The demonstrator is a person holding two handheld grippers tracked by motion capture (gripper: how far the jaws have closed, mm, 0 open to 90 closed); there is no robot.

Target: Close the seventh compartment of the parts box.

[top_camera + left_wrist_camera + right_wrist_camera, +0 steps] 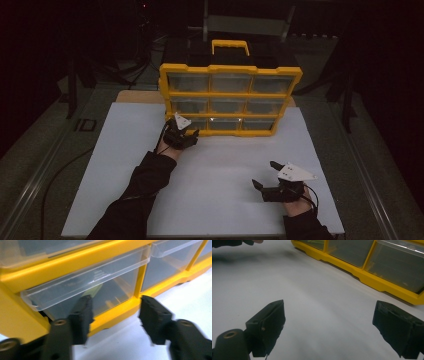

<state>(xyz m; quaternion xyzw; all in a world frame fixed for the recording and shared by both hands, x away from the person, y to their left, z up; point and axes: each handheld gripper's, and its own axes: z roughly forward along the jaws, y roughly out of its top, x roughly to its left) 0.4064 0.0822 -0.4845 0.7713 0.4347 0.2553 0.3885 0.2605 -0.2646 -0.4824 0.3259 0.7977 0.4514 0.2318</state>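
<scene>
On white tabletop [215, 170]: yellow drawer cabinet [231, 92]; dark room around.

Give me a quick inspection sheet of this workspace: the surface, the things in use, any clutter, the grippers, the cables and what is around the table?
Surface: white board, bare apart from the organizer and the grippers.
Job's things: yellow drawer organizer stands upright at the far edge, clear drawers in three rows; bottom-left drawer looks slightly pulled out, contents unclear.
Clutter: nothing seen.
Grippers: left gripper is at the bottom-left drawer, jaws apart, holding nothing; right gripper rests open over the board, apart from the organizer.
Cables: a black cable trails off the table's left side.
Surroundings: dark room, black case with yellow handle behind.
</scene>
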